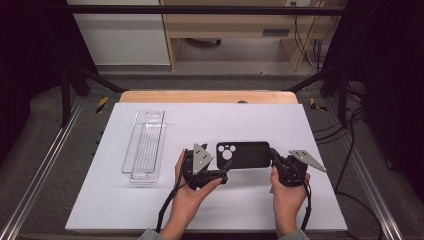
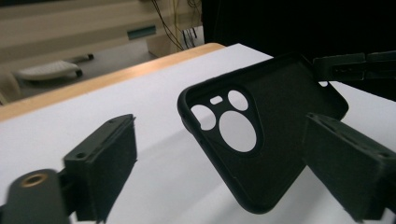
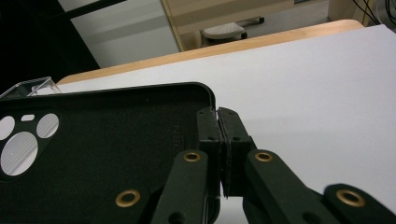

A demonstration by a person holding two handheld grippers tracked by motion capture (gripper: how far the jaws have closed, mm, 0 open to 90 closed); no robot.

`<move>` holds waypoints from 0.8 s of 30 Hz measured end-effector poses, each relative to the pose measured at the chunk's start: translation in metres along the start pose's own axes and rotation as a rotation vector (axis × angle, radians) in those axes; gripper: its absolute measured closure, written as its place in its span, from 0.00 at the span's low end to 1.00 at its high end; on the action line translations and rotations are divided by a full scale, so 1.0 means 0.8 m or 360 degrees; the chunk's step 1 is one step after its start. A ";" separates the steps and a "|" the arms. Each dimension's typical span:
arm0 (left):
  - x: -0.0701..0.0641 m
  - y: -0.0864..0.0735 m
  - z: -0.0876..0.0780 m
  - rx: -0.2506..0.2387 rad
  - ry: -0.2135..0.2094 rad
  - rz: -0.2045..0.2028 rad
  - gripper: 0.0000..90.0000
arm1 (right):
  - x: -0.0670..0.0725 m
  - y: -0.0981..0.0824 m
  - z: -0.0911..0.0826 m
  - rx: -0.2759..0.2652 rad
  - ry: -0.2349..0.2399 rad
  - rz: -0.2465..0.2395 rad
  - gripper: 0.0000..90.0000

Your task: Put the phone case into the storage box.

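Your right tool [image 3: 219, 140] pinches the light, bendy phone case [image 1: 243, 154] by its rim; left tool [image 2: 219, 163] spread; grip the opposite edge.

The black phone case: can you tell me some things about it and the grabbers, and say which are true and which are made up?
1. The right gripper pinches the black phone case by its edge. True.
2. The left gripper is squeezing the case. False: its jaws stand open around the camera end.
3. The case lies inside the clear plastic box. False: it is held up above the white board.
4. The case has round camera holes. True.
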State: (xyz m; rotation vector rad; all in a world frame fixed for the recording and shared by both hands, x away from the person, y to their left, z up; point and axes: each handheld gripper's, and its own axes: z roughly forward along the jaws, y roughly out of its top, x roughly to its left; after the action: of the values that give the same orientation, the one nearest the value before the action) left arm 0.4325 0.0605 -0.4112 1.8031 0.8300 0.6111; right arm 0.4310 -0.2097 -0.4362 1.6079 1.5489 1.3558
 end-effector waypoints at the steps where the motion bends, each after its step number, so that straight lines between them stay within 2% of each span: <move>1: 0.001 -0.001 0.002 0.0007 -0.0010 -0.0018 0.13 | 0.000 0.000 0.000 -0.0003 0.0003 -0.0001 0.99; 6: 0.007 -0.005 0.008 0.0046 -0.0043 -0.0072 0.23 | 0.004 0.001 -0.001 -0.0016 0.0011 -0.0010 0.99; 7: 0.008 -0.005 0.008 0.0044 -0.0047 -0.0079 0.28 | 0.005 0.001 -0.001 -0.0018 0.0013 -0.0015 0.99; 11: 0.010 -0.007 0.007 0.0049 -0.0071 -0.0137 0.38 | 0.008 0.000 -0.001 -0.0020 0.0017 -0.0019 0.99; 18: 0.016 -0.013 0.004 0.0044 -0.0100 -0.0202 0.58 | 0.009 -0.003 -0.001 -0.0024 0.0014 -0.0032 0.99; 24: 0.017 -0.014 0.002 0.0029 -0.0101 -0.0217 0.67 | 0.009 -0.003 0.000 -0.0026 0.0011 -0.0033 0.99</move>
State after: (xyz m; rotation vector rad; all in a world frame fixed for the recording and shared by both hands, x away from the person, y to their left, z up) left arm 0.4393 0.0729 -0.4221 1.7566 0.9095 0.4574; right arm 0.4287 -0.2024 -0.4359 1.5744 1.5507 1.3611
